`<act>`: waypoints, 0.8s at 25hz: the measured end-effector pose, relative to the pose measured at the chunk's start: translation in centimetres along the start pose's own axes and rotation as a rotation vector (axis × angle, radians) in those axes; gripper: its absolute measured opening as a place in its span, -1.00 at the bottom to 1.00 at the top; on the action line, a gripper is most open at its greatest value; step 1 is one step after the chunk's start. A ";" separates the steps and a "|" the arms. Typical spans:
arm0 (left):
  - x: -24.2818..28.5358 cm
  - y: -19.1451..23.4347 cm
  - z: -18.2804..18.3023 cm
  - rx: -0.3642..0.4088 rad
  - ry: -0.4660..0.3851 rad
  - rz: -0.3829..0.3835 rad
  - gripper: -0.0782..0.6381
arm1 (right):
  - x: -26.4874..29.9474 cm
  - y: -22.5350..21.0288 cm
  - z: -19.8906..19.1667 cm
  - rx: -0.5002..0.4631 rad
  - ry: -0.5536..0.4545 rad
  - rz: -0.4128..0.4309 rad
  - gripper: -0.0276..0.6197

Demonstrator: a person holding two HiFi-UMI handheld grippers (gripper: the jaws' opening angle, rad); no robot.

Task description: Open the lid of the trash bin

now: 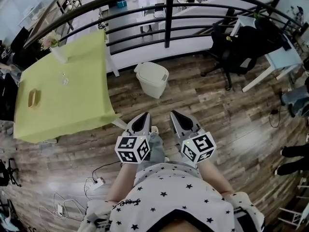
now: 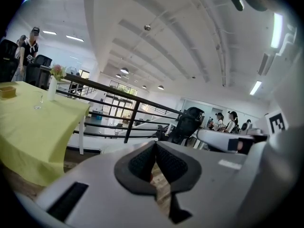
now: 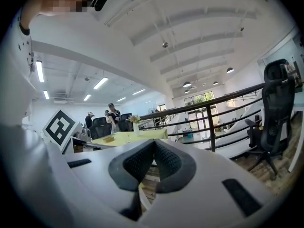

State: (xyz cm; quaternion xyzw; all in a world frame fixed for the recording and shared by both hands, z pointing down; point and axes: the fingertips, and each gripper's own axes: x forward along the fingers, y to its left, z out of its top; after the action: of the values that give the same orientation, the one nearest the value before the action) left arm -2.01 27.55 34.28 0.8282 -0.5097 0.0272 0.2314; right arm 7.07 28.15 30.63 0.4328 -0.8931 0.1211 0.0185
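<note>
White bin (image 1: 152, 79), lid (image 1: 150, 69) down, is standing on the floor (image 1: 217, 112) by the railing (image 1: 169, 18), well ahead of and between left gripper (image 1: 145, 116) and right gripper (image 1: 174, 115), left sitting marginally nearer, both sets of fingers resting together, holding nothing.

The person wears a white shirt (image 1: 169, 197) with small black stars all over it and a dark edge at the neck. The trousers (image 1: 155, 148) are grey-blue. The left gripper (image 1: 145, 115) and the right gripper (image 1: 173, 113) are pale grey and come to a point, like beaks. Inside each jaw sits a dark pad (image 2: 141, 163) with tiny bumps. Each gripper carries a white cube (image 1: 132, 149) with black square marks on its sides.
</note>
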 end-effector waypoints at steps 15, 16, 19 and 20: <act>12.7 6.0 6.4 0.013 0.044 -0.056 -0.75 | 12.2 -8.2 4.0 -0.001 0.022 -0.042 -0.93; 13.5 6.4 6.7 0.015 0.049 -0.061 -0.75 | 12.9 -8.8 4.1 0.006 0.024 -0.051 -0.93; 16.0 7.8 7.9 0.023 0.058 -0.076 -0.75 | 15.3 -10.7 4.7 0.015 0.027 -0.072 -0.93; 16.9 8.3 8.2 0.024 0.062 -0.080 -0.75 | 16.3 -11.3 4.8 0.014 0.029 -0.077 -0.93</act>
State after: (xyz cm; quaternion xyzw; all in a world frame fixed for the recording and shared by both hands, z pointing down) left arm -2.62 7.01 34.63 0.8493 -0.4686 0.0496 0.2380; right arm 6.03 7.81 30.47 0.4654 -0.8745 0.1329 0.0333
